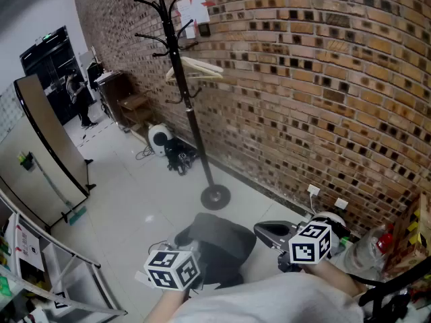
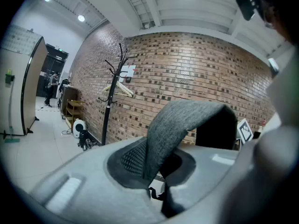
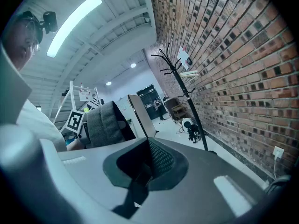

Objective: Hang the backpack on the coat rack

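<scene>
The dark grey backpack [image 1: 217,242] lies low in front of me in the head view, between my two grippers. My left gripper [image 1: 192,264] is shut on its wide grey strap [image 2: 180,120], which arches up and over from the jaws [image 2: 149,164] to the right. My right gripper [image 1: 266,231] points at the backpack's right edge with its jaws together [image 3: 145,164]. A dark strip shows along their seam; whether it is a strap I cannot tell. The black coat rack [image 1: 180,79] stands ahead against the brick wall, its round base [image 1: 215,196] on the floor. It also shows as a coat rack [image 2: 112,92] and coat rack [image 3: 184,94] in the gripper views.
A pale wooden hanger [image 1: 195,68] hangs on the rack. A white round device with cables [image 1: 161,140] sits left of the rack's pole. A folded table [image 1: 40,147] stands at the left, a metal frame [image 1: 60,268] at the lower left, and clutter [image 1: 397,241] at the right.
</scene>
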Demonstrator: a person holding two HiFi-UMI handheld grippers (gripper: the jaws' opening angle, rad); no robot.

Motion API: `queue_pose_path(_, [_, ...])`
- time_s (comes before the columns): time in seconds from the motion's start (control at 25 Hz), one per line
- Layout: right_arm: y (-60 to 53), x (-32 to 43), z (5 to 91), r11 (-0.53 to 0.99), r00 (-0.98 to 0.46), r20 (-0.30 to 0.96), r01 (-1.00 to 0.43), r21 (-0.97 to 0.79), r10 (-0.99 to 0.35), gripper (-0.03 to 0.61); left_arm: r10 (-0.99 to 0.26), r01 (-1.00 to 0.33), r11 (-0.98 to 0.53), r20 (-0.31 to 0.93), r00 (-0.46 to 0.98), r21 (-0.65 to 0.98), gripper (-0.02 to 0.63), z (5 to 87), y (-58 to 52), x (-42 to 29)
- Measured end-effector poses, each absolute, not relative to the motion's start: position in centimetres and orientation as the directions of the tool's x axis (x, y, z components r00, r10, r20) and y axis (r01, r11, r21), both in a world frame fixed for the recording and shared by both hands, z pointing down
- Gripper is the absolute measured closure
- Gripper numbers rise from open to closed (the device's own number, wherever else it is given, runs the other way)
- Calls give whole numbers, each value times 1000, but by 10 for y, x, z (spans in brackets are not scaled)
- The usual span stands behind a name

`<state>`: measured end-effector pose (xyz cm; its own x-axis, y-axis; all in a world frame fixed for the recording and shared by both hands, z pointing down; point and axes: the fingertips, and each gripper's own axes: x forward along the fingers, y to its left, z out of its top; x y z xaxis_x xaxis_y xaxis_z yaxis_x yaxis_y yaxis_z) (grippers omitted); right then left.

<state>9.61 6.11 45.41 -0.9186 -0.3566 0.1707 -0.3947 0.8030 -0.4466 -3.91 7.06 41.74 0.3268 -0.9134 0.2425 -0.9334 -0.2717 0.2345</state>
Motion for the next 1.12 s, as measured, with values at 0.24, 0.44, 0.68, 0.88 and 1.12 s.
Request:
queue_pose_path(0.24, [14,74,466,804,-913,177,-408,-433,-368,580,-914,-932,-275,236,330,237,589,430,26,-63])
queue_pose_path(0.44, [-38,46,480,792,-907,216,-421,-443,-361,580,-901,-922,-277,260,347,269,589,448,-31,-89])
queue_pose_path(0.68, [-143,-11,482,761,-892,231,-452,-466,-388,580,-882,-917,-293,292,369,271,589,457,-131,-142])
queue_pose_path(0.88, [-230,-57,471,746,-889,236,-457,-484,-392,580,-863,-906,-335,301,406,261,589,452,-210,-170])
queue_pose_path(1.12, [-303,-79,460,737,-872,255,-489,-466,-417,580,-861,-905,-351,296,413,241,589,445,-283,-196])
